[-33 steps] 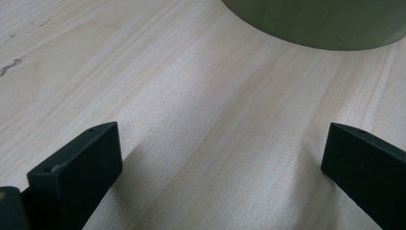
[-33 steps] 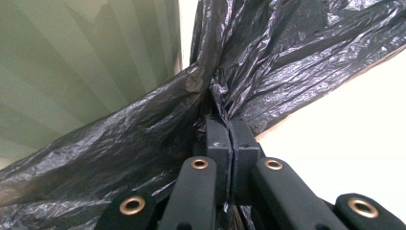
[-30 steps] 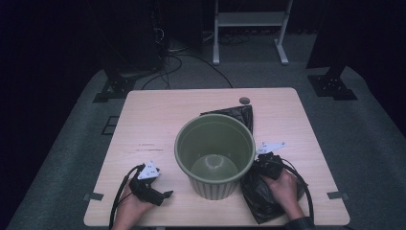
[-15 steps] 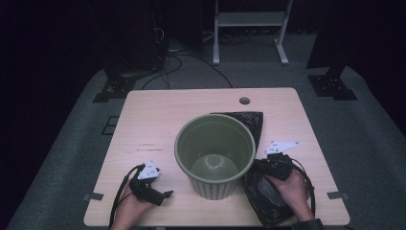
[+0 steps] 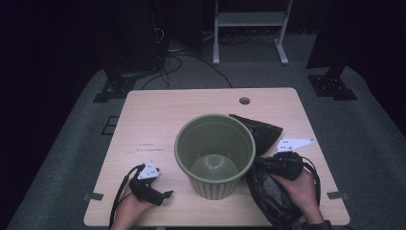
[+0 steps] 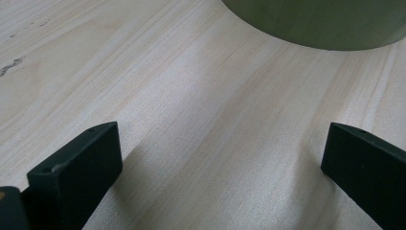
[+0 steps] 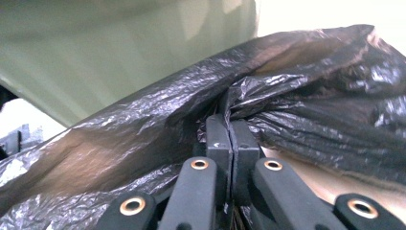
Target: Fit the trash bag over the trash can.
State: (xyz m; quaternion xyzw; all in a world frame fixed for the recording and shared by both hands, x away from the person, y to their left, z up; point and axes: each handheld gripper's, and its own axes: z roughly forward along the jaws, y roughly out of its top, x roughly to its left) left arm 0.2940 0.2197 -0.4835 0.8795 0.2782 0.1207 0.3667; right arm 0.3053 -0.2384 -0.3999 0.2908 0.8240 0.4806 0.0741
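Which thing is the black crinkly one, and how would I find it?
Find the green bucket in the middle of the wooden table. Pressed against its right side lies the black plastic bag, pinched by the right gripper. It is the one shiny, wrinkled, floppy thing there.

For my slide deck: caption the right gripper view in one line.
Right tongs shut on a fold of crinkled black bin bag, beside the green bin.

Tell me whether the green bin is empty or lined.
Empty and unlined: the green bin shows its bare floor, while the black bag lies outside, pinched by the right gripper.
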